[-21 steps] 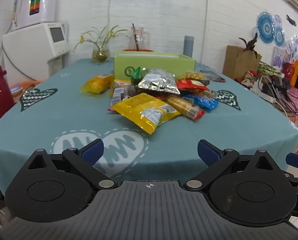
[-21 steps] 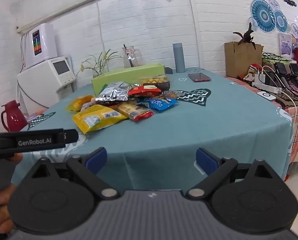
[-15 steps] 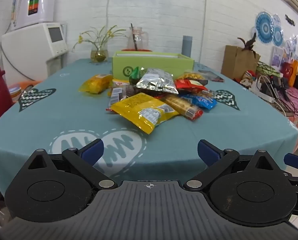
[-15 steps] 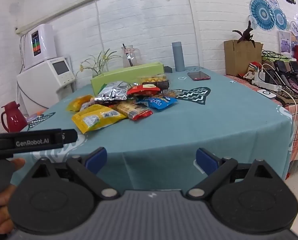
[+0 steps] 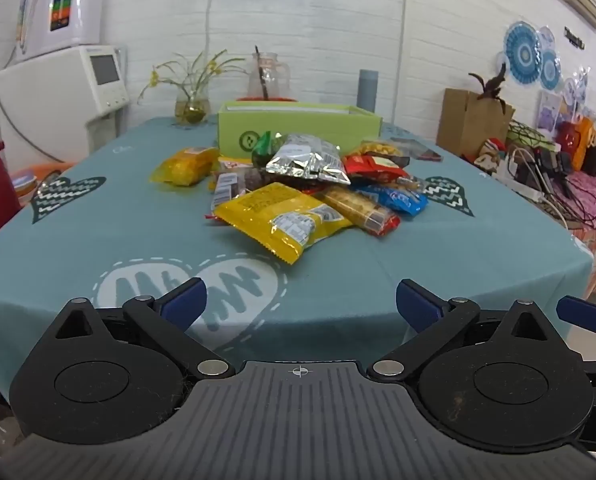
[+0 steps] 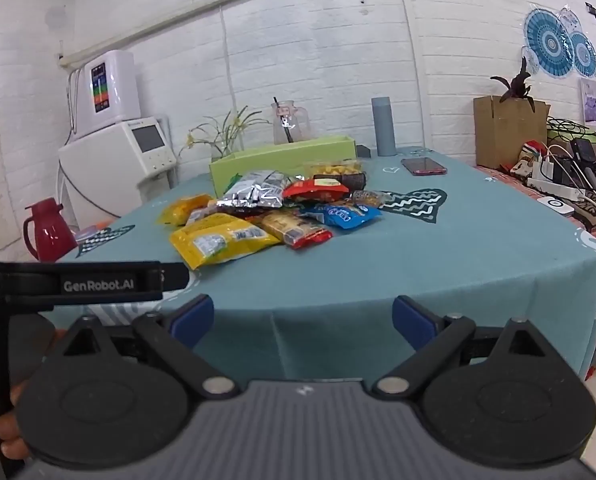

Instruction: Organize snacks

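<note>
left gripper (image 5: 299,300) open, empty | right gripper (image 6: 301,318) open, empty | yellow packet (image 5: 284,220) nearest of pile, straight ahead of left gripper, long axis diagonal | green box (image 5: 298,130) behind pile

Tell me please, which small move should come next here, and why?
Probably bring the left gripper forward toward the yellow packet: both grippers are open and empty, short of the table edge, and that packet lies nearest in the pile before the green box.

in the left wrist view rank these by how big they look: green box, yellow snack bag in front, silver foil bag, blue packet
1. green box
2. yellow snack bag, nearest the camera, which flatters it
3. silver foil bag
4. blue packet, partly covered, so its true size is unsure
</note>
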`<state>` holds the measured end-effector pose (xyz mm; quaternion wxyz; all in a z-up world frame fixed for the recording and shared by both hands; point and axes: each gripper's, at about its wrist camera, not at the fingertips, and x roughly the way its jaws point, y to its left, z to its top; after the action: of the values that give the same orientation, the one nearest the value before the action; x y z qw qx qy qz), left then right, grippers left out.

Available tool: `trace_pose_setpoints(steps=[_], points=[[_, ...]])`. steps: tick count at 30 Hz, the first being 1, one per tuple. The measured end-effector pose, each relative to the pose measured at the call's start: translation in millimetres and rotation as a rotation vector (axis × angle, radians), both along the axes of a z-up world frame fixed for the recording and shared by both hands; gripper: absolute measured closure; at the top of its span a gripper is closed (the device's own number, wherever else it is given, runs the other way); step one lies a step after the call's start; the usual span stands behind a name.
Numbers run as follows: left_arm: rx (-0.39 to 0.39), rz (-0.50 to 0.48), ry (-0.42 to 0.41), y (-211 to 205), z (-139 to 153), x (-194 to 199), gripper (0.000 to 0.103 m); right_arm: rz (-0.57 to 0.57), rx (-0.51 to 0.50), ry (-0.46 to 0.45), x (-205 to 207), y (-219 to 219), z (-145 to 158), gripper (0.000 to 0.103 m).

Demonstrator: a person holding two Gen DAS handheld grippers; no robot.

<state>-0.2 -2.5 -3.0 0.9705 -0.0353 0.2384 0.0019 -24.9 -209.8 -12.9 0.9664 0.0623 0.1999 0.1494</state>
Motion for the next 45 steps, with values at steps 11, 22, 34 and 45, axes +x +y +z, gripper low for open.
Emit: trace_pose_setpoints(steps=[11, 22, 34, 45], points=[[0.004, -0.007, -0.001, -0.5, -2.4, 0.4, 0.011, -0.023, -0.031, 0.025, 3.5, 3.5, -4.9, 0.008], [0.012, -0.018, 0.002, -4.1, -5.3, -0.3, 0.011, -0.015, -0.038, 0.028, 3.4, 5.9, -6.4, 0.008], [0.013, -0.019, 0.006, -3.9, -6.6, 0.2, 0.011, -0.007, -0.052, 0.031, 3.9, 9.3, -8.5, 0.008], [0.010, -0.019, 0.016, -3.1, -8.9, 1.7, 0.011, 0.000, -0.058, 0.031, 4.6, 13.2, -10.2, 0.008]])
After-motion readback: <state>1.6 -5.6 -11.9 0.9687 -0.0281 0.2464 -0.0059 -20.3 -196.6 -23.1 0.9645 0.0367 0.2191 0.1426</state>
